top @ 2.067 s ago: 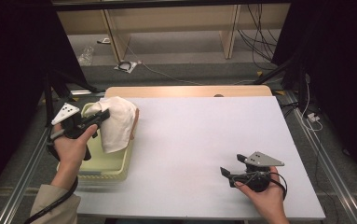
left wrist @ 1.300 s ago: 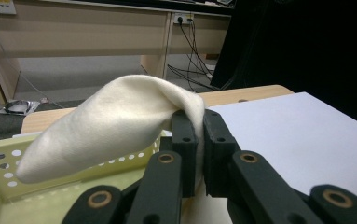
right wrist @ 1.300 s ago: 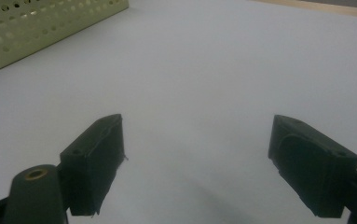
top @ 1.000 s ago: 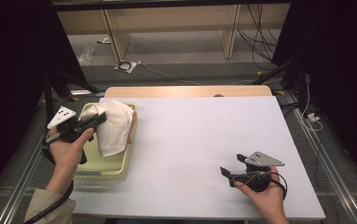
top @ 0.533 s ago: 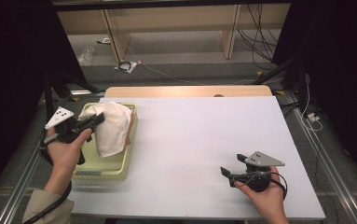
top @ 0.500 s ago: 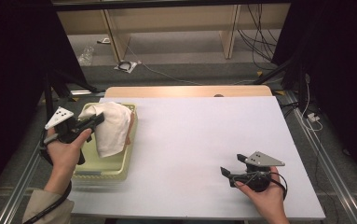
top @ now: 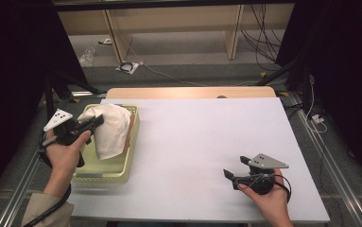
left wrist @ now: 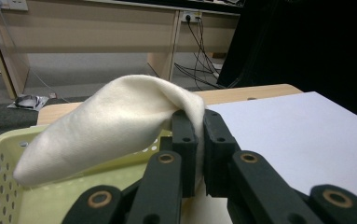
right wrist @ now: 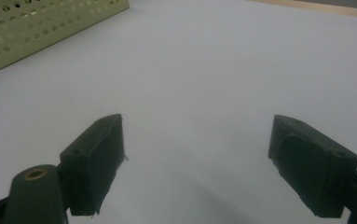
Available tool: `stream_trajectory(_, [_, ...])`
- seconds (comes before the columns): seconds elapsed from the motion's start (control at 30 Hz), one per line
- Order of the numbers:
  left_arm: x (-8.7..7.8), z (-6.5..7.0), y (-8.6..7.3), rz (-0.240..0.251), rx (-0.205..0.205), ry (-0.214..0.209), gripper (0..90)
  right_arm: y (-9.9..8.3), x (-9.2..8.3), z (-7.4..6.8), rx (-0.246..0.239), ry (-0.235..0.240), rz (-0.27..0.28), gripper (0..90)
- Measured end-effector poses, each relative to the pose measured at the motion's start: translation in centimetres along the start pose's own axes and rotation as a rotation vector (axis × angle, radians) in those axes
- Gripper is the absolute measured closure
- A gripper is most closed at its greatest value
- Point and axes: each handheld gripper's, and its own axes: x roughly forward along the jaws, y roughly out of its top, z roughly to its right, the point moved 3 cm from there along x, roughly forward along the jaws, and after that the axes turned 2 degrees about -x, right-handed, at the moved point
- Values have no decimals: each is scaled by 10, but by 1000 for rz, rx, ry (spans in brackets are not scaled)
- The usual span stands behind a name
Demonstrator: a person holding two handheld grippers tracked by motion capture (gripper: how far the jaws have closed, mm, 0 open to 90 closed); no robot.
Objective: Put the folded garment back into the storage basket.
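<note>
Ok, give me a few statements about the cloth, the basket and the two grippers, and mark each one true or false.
1. The left gripper is shut on the cream cloth. True.
2. The cloth lies flat on the white table. False: it hangs from the left gripper's jaws over the pale yellow basket.
3. The right gripper has its jaws apart with nothing between them. True.
4. The basket sits at the table's right edge. False: in the high view it is at the left edge, by the left hand.
5. The right gripper is lifting a corner of the cloth. False: it rests low over bare table, far from the cloth.
</note>
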Motion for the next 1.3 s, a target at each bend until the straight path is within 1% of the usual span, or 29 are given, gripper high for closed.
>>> stream_trajectory(1.3, [1, -7, -6, -25, 2, 15, 844, 0, 0, 0, 0, 0, 1, 194])
